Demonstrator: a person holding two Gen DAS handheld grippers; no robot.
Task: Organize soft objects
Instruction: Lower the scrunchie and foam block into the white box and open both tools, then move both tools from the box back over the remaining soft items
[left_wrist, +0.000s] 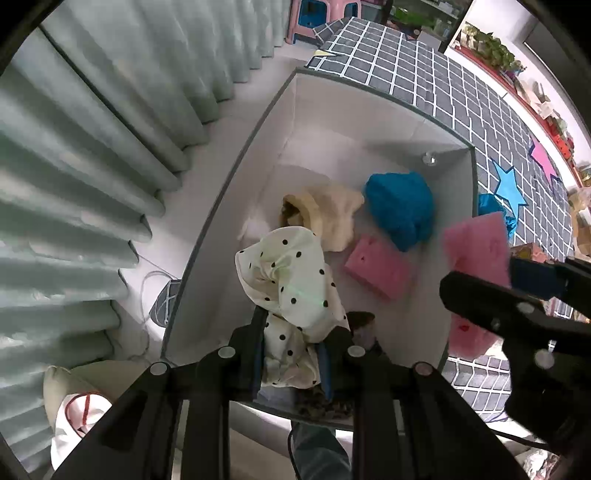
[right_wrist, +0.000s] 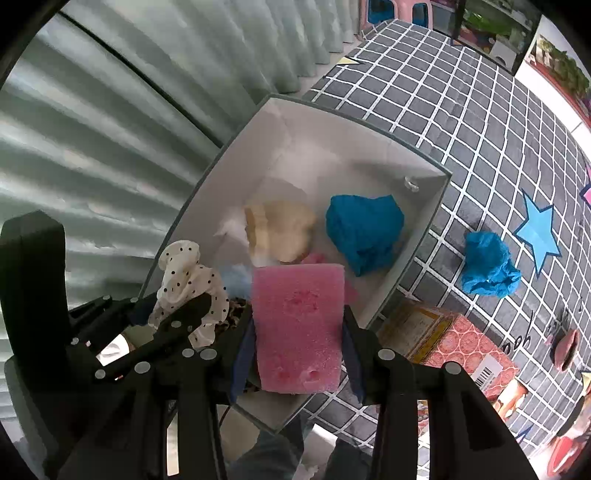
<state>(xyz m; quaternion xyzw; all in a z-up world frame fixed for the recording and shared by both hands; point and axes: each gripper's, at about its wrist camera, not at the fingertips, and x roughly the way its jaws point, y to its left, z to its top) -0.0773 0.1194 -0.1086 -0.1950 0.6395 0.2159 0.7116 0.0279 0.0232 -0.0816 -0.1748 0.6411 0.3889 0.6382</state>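
A cream cloth with black dots (left_wrist: 291, 291) hangs over the white storage box (left_wrist: 258, 122), and my left gripper (left_wrist: 295, 354) is shut on it. My right gripper (right_wrist: 297, 354) is shut on a pink sponge (right_wrist: 299, 328), held above the box's near right corner. The same sponge (left_wrist: 476, 247) and the right gripper (left_wrist: 517, 295) show at the right of the left wrist view. Inside the box lie a beige plush piece (left_wrist: 328, 214), a blue crumpled cloth (left_wrist: 400, 206) and a second pink sponge (left_wrist: 376, 266). Another blue cloth (right_wrist: 487, 266) lies on the mat outside.
The box (right_wrist: 413, 258) stands on a dark grid-patterned mat (right_wrist: 461, 122) with star shapes, beside pale pleated curtains (left_wrist: 85, 177). A red patterned carton (right_wrist: 458, 350) lies by the box's right side. A white bag with red cord (left_wrist: 74, 413) sits at lower left.
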